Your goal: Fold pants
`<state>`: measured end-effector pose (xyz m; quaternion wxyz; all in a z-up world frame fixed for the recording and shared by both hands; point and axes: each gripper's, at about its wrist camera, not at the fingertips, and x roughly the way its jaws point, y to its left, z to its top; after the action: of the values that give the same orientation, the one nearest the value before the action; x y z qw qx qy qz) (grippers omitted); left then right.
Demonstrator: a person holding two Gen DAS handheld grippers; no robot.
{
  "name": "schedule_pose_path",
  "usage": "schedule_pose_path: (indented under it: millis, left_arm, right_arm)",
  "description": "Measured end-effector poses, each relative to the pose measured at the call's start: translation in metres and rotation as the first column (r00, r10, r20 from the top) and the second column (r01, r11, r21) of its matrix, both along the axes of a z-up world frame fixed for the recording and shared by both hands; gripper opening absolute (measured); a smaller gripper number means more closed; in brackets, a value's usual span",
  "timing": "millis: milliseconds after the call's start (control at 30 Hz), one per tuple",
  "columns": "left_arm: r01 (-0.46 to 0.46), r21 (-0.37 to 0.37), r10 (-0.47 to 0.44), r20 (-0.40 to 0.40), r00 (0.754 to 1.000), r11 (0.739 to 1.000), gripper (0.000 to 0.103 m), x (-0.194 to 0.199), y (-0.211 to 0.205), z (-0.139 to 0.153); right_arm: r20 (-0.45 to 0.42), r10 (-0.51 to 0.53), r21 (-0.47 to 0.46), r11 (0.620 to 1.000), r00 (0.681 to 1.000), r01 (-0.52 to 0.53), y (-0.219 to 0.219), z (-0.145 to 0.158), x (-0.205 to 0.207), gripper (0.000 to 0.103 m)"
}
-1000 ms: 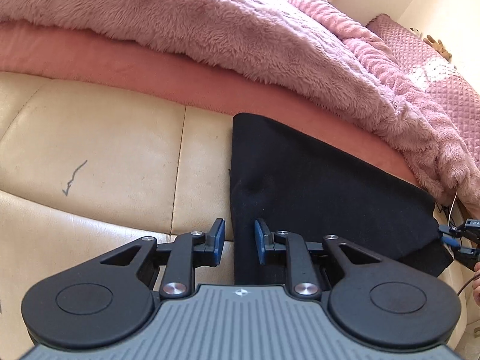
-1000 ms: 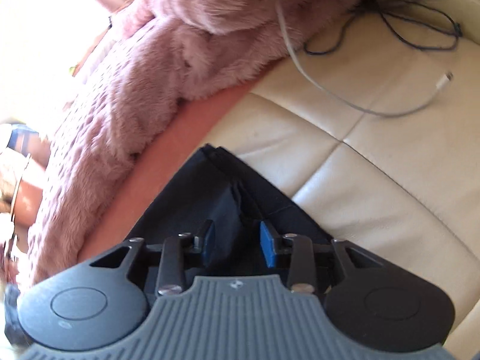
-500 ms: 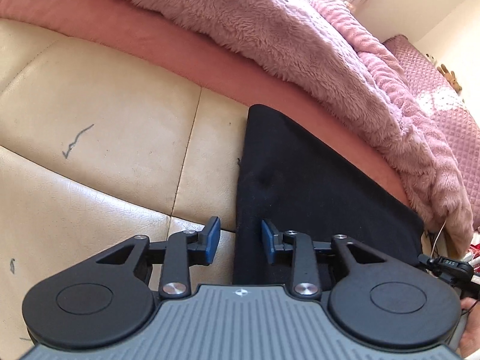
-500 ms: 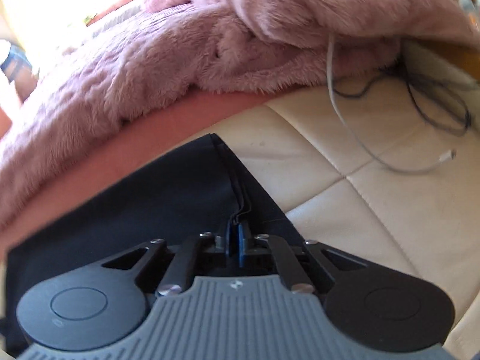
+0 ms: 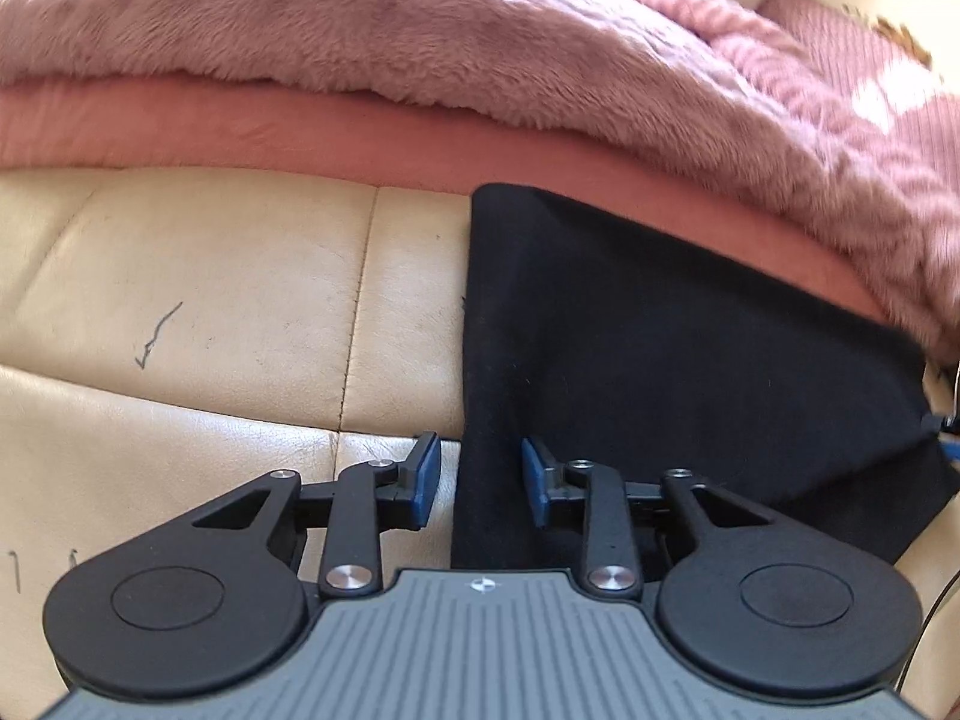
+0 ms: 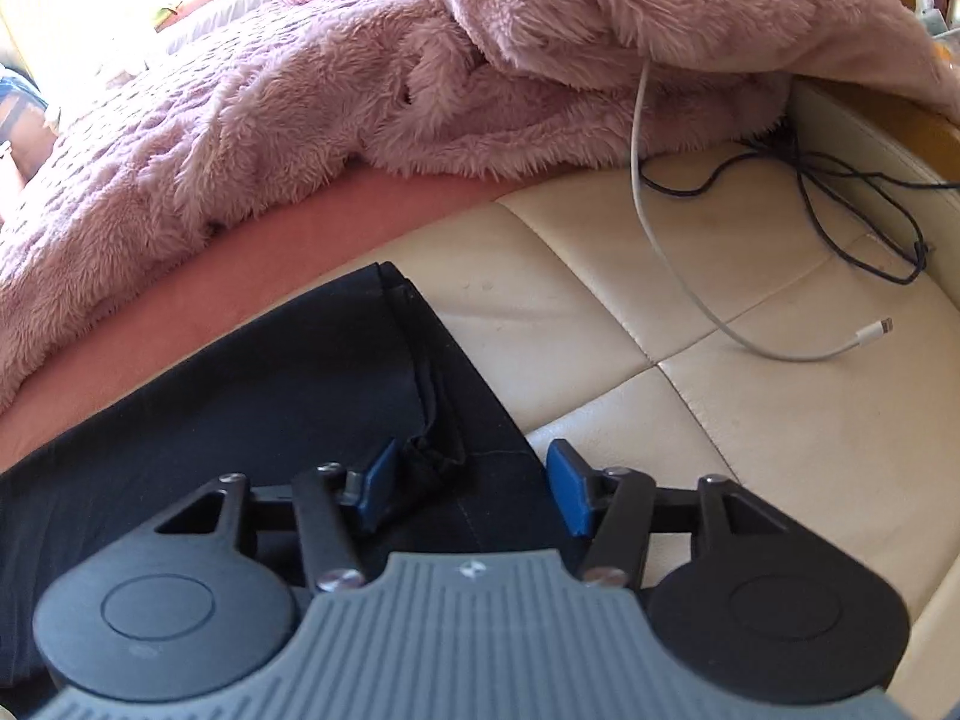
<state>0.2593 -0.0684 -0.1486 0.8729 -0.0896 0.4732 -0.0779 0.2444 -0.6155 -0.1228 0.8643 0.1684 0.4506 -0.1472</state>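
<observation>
Two views show the same black fabric pants (image 5: 660, 360) lying flat on a cream leather cushioned surface (image 5: 210, 276), hard against a pink fluffy blanket (image 5: 420, 30) piled over a salmon-pink mattress edge (image 5: 240, 132).

From the left wrist, the left gripper (image 5: 480, 474) hovers low over one end of the garment, its blue-padded jaws apart and straddling the straight near edge of the cloth, one pad over bare leather and the other over black fabric. That placement looks chosen so that closing would pinch the edge itself rather than bunch the middle. The pants stretch away to the right as a smooth dark panel, its far corner reaching a cushion seam.

From the right wrist, the right gripper (image 6: 468, 480) sits at the opposite end, where seams and a small drawstring knot (image 6: 429, 459) suggest the waistband. Its jaws stand wide apart with nothing between the pads but loose cloth beneath; it grips nothing. The left pad lies just beside the knot, the right pad over the garment's outer edge. A white charging cable (image 6: 660, 276) and a tangled black cord (image 6: 840, 210) lie on the leather well apart from the pants, clear of any fold. Judging by the tidy rectangle, at least one fold seems done.
</observation>
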Motion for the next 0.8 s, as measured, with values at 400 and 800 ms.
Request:
schedule_pose_path:
  millis: [400, 800]
  left_arm:
    - [0.095, 0.030, -0.091, -0.103, 0.990, 0.995, 0.015, -0.045, 0.027, 0.007]
    - [0.236, -0.100, -0.253, -0.214, 0.944, 0.967, 0.032, -0.091, 0.085, 0.012]
  right_arm:
    - [-0.083, 0.045, 0.034, 0.999, 0.996, -0.043, 0.030, 0.006, -0.061, 0.046]
    - [-0.107, 0.023, -0.004, 1.000, 0.994, -0.023, 0.062, 0.015, -0.112, 0.046]
